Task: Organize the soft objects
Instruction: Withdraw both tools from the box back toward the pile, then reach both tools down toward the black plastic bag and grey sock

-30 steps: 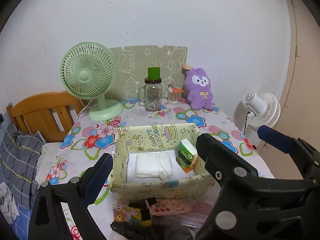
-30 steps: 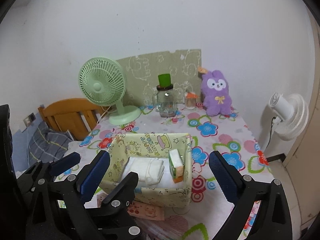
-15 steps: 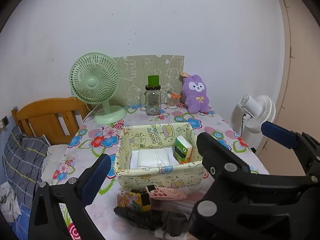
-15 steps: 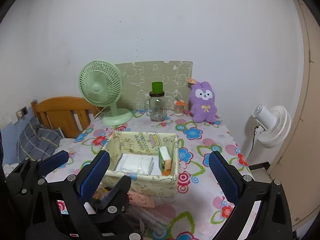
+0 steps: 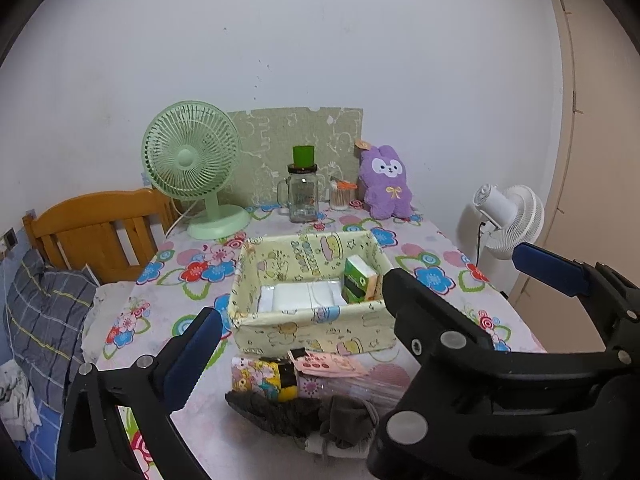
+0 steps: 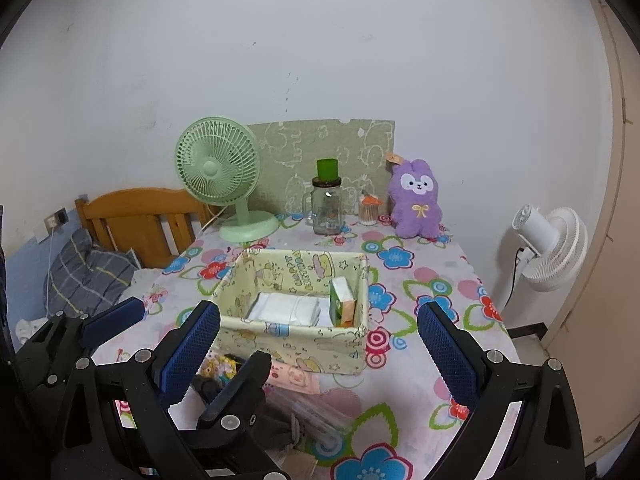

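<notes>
A yellow cartoon-print fabric basket [image 5: 312,332] [image 6: 296,344] stands mid-table. It holds folded white cloth [image 5: 300,296] and a green-and-orange tissue pack [image 5: 358,280]. In front of the basket lie a yellow cartoon packet [image 5: 260,376], a pink packet [image 5: 328,364], a dark sock [image 5: 276,412] and a grey sock [image 5: 344,424]. A purple plush rabbit [image 5: 386,182] [image 6: 416,200] sits at the back. My left gripper [image 5: 316,332] is open and empty, back from the basket. My right gripper [image 6: 318,320] is also open and empty. The right gripper's left finger [image 5: 424,320] hides my left gripper's right finger.
At the back stand a green desk fan [image 5: 192,164], a glass jar with a green lid [image 5: 303,192] and a small toothpick pot [image 5: 340,196]. A white fan [image 5: 508,216] stands off the table's right edge. Left of the table are a wooden headboard [image 5: 100,224] and a plaid pillow [image 5: 44,312].
Both grippers have drawn back from the basket, which looks smaller now. The packets and socks in front of it have come fully into view.
</notes>
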Available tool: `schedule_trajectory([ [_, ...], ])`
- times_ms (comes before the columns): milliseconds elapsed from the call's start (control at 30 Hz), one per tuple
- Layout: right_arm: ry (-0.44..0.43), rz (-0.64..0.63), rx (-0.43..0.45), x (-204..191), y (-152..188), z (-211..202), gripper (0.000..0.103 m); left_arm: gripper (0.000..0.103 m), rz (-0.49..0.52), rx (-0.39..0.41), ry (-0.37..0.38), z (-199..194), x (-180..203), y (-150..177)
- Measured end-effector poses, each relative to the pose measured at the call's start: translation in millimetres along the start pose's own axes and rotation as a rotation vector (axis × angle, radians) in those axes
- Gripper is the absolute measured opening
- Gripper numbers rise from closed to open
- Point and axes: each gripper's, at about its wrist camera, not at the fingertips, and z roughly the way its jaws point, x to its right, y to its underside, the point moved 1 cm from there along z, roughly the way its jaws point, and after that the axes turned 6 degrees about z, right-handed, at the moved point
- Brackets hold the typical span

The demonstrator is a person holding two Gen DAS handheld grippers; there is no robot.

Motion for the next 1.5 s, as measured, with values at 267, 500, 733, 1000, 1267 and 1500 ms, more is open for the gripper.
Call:
schedule_trajectory([
  [267, -0.002, -0.002, -0.016, -1.5, 17.5, 6.5, 0.100, 0.102, 0.003, -0.015, 0.001, 5.3, -0.1, 18.2],
  [500, -0.006, -0.002, -0.036, -4.5, 34.3, 17.2, 0.100, 0.101, 0.000, -0.036, -0.002, 13.3, -3.5, 34.6],
  [733, -0.019, 0.005, -0.074, -7.2, 47.8, 34.9, 0.097, 0.097, -0.027, -0.090, -0.032, 31.8, -16.0, 48.7],
  [1000, -0.025, 0.016, -0.150, -8.3, 62.4, 61.4, 0.095, 0.095, -0.042, -0.158, -0.038, 51.5, -26.9, 63.8],
  [1267, -0.038, 0.017, -0.226, -10.6, 75.8, 85.4, 0.093, 0.088, -0.069, -0.227, -0.049, 70.0, -38.1, 80.6],
  [1500, -0.045, 0.012, -0.290, -9.2, 90.3, 100.6, 0.090, 0.085, -0.071, -0.277, -0.043, 79.6, -36.2, 93.6],
])
